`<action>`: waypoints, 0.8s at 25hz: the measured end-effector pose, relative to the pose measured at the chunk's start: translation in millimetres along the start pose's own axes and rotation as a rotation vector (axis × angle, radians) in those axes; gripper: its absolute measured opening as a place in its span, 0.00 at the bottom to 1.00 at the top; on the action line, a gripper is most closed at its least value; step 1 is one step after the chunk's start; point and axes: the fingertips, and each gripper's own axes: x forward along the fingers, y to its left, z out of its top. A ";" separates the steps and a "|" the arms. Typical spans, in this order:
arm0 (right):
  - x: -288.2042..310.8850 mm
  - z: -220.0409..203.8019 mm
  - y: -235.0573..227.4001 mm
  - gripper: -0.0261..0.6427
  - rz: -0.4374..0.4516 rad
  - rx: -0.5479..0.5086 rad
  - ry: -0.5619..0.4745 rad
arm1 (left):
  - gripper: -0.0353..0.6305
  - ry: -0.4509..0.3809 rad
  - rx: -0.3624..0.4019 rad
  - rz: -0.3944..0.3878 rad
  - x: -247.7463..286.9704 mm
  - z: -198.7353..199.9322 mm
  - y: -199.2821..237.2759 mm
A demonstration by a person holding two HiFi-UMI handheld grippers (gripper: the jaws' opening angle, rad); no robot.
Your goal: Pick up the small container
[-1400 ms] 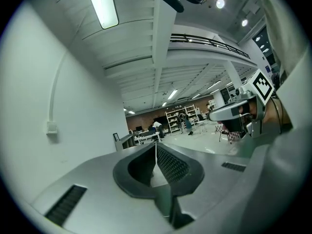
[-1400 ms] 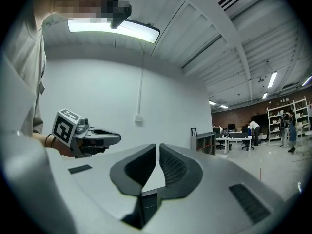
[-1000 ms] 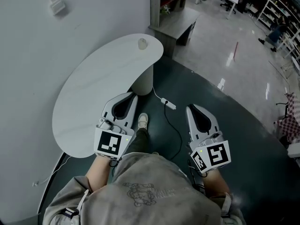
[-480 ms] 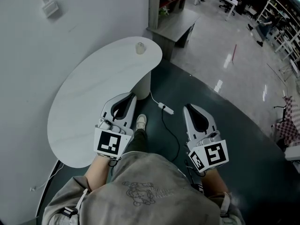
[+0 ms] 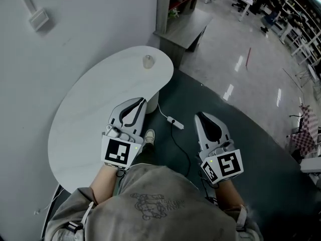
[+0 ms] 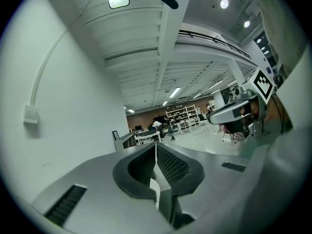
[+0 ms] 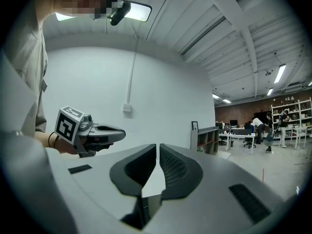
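Observation:
A small pale container (image 5: pixel 148 62) stands near the far end of the white curved table (image 5: pixel 85 119), seen only in the head view. My left gripper (image 5: pixel 143 100) hovers over the table's near right edge, jaws shut with nothing in them, well short of the container. My right gripper (image 5: pixel 197 115) is held over the dark floor to the right, also shut and empty. In the left gripper view the left gripper (image 6: pixel 155 144) points level at the room, with the right gripper (image 6: pixel 214 117) at the side. The right gripper view has its own jaws (image 7: pixel 158 146) closed and the left gripper (image 7: pixel 122 133) beside them.
A white wall (image 5: pixel 75 29) borders the table on the left. A white power strip (image 5: pixel 175 122) and black cable lie on the dark floor below. A grey shelf unit (image 5: pixel 183 21) stands beyond the table. Glossy floor (image 5: pixel 251 69) stretches right.
The head view has shifted, so the table and container sit slightly lower and closer in the picture. Both grippers stay shut and keep about the same place.

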 end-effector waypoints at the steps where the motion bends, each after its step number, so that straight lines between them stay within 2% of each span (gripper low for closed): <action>1: 11.2 1.5 -3.9 0.10 -0.001 0.000 0.004 | 0.09 0.004 0.000 -0.001 7.9 -2.0 8.8; 6: 71.2 11.5 -25.2 0.10 -0.001 0.030 0.004 | 0.09 0.002 0.003 0.005 48.0 -10.1 60.0; 15: 188.5 31.9 -46.9 0.10 0.018 0.012 0.035 | 0.09 0.020 -0.015 0.007 112.2 -22.3 153.8; 20: 223.1 36.5 -55.1 0.10 0.013 0.002 0.040 | 0.09 0.012 -0.025 0.002 134.7 -26.8 182.4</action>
